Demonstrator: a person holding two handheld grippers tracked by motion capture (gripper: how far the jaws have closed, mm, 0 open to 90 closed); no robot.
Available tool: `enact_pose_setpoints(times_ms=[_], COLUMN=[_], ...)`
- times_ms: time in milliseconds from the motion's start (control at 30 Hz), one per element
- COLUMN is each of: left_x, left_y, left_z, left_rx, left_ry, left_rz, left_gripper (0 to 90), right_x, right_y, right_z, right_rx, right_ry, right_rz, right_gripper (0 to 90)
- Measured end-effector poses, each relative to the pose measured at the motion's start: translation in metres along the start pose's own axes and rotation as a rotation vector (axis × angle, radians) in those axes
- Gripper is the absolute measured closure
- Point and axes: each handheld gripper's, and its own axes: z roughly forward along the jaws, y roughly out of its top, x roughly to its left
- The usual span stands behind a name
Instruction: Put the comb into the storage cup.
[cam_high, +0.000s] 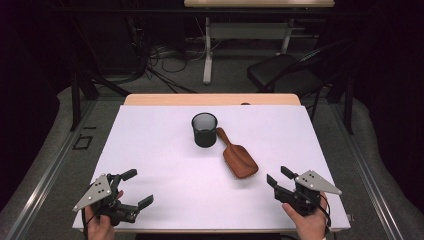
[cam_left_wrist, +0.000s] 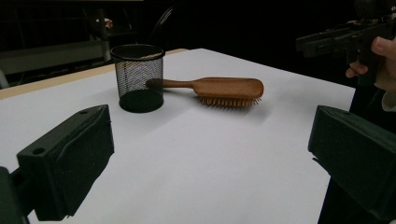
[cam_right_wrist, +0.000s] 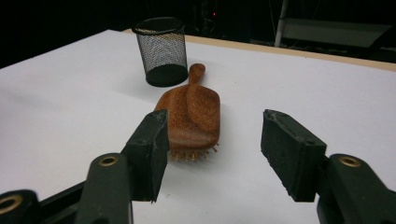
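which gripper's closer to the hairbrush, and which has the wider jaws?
The right gripper is closer: the wooden hairbrush lies just ahead of its jaws, bristles down. The left gripper is farther off with wider jaws.

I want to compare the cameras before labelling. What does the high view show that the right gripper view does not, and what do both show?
High view alone: both hands with the left gripper and the right gripper, each open and apart from the things, the floor with cables, and a dark chair behind the table.

Right gripper view alone: the bristles under the hairbrush head, seen close between its own jaws.

Both: the wooden hairbrush lying bristles down on the white table, its handle pointing toward the black mesh cup.
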Motion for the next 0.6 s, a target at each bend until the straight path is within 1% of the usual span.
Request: enact_pose_setpoints(times_ms=[67,100,133,167,200,233,267,333,467,533,600], left_x=[0.000,-0.001,-0.001,-0.001,-0.001,-0.001,-0.001,-0.002,-0.002,-0.002,-0.003], left_y=[0.000,0.000,-0.001,-0.001,-0.001,-0.001,-0.001,-0.001,-0.001,-0.001,-0.001], left_z=[0.000,-0.001,-0.001,0.000,0.000,0.000,0.001,0.002,0.002,0.002,0.002], left_rx=[0.007,0.010,0.009,0.010,0.015,0.017,0.018,0.021,0.026,0.024,0.022], left_ry=[0.000,0.002,0.004,0.004,0.007,0.009,0.000,0.005,0.006,0.007,0.003], left_rz=[0.001,0.001,0.001,0.001,0.002,0.002,0.003,0.005,0.005,0.007,0.005], left_gripper=[0.4,0.4,0.4,0.4,0.4,0.4,0.4,0.4,0.4,0.4,0.4], right_x=[-0.002,-0.003,-0.004,-0.005,-0.007,-0.008,-0.009,-0.011,-0.010,-0.008,-0.007], right_y=[0.006,0.009,0.012,0.016,0.020,0.023,0.027,0.035,0.051,0.056,0.060], right_z=[0.003,0.004,0.006,0.008,0.012,0.014,0.018,0.024,0.037,0.045,0.054], right_rx=[0.019,0.032,0.045,0.054,0.060,0.070,0.076,0.103,0.146,0.161,0.189], right_ry=[-0.002,-0.013,-0.024,-0.014,0.003,0.008,0.009,0.026,0.056,0.069,0.096], right_rz=[-0.005,-0.012,-0.016,-0.013,-0.008,0.001,-0.006,-0.007,-0.031,-0.038,-0.030], right_gripper=[44.7,45.2,47.9,52.0,53.8,55.0,56.9,60.0,67.8,69.3,71.1])
